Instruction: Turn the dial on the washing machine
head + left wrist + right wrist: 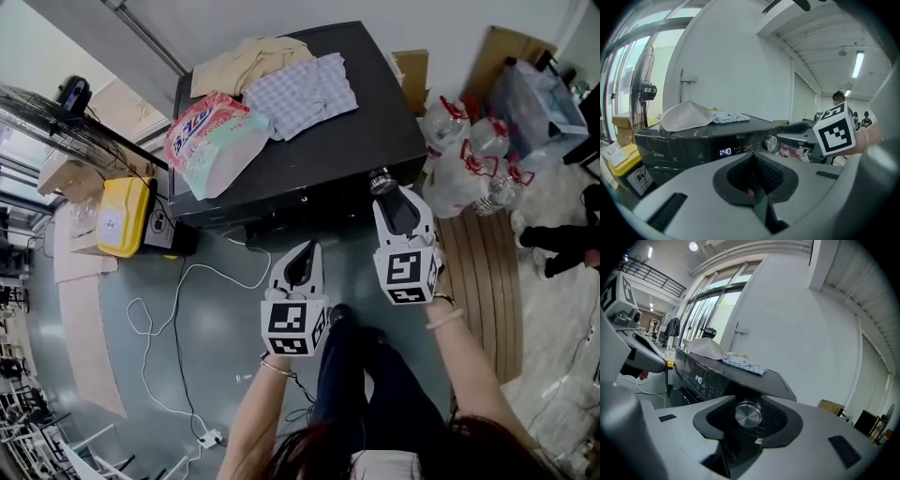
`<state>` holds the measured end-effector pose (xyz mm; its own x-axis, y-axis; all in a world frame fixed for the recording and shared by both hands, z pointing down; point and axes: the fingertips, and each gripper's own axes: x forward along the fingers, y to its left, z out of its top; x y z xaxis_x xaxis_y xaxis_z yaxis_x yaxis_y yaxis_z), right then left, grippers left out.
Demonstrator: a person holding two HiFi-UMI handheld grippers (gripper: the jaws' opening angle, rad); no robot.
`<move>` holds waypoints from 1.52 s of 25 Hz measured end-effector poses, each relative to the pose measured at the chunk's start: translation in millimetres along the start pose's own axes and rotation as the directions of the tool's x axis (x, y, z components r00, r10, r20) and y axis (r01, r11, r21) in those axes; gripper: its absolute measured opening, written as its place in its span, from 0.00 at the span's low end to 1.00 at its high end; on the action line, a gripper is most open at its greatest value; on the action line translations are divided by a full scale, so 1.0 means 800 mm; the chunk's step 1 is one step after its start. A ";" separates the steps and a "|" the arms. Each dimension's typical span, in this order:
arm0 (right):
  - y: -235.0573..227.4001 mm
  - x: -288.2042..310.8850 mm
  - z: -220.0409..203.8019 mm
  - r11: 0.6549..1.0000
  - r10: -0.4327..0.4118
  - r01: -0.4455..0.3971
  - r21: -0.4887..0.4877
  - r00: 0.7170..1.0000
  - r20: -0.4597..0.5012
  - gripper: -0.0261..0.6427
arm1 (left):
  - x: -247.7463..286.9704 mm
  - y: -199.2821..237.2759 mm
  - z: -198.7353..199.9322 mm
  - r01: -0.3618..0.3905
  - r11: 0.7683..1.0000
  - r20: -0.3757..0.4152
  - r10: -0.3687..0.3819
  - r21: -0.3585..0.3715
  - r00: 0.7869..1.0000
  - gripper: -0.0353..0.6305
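Note:
A black washing machine [309, 159] stands in front of me, its front panel facing me. Its round silver dial [382, 181] sits at the panel's right end. My right gripper [389, 192] is at the dial. In the right gripper view the dial [748, 414] lies between the two jaws of my right gripper [746, 401]. The pads stand slightly off the dial, so the gripper is open. My left gripper [302, 248] hangs lower and to the left, off the machine, shut with nothing in it. The left gripper view shows the lit display [724, 152] and the dial [771, 143].
A detergent bag [211, 141] and folded clothes [300, 89] lie on the machine's top. A yellow container [122, 216] stands at its left, and a white cable [187, 309] runs over the floor. Plastic bags with bottles [478, 159] and a wooden pallet [483, 272] are at the right.

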<state>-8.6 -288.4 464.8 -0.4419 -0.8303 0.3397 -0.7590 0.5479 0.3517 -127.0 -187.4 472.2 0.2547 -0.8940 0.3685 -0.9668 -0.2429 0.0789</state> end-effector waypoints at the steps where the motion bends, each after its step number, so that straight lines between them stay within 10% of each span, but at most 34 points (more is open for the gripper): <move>1: 0.001 0.004 -0.004 1.000 -0.002 0.002 -0.008 1.000 -0.006 0.30 | 0.003 0.001 -0.004 0.000 1.000 -0.003 0.000 -0.002 1.000 0.08; 25: 0.000 0.059 -0.061 0.996 -0.055 0.050 -0.073 0.996 -0.067 0.42 | 0.053 0.025 -0.059 -0.010 0.999 -0.034 0.008 -0.043 0.999 0.08; 38: -0.008 0.057 -0.068 0.955 -0.019 0.031 0.296 0.999 -0.044 0.41 | 0.053 0.017 -0.070 -0.015 0.998 -0.023 0.014 -0.054 1.000 0.08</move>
<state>2.0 -324.2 525.4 -0.4059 -0.8352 0.3709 -0.8801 0.4667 0.0878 -130.3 -207.3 540.6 0.2406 -0.8883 0.3912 -0.9702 -0.2085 0.1233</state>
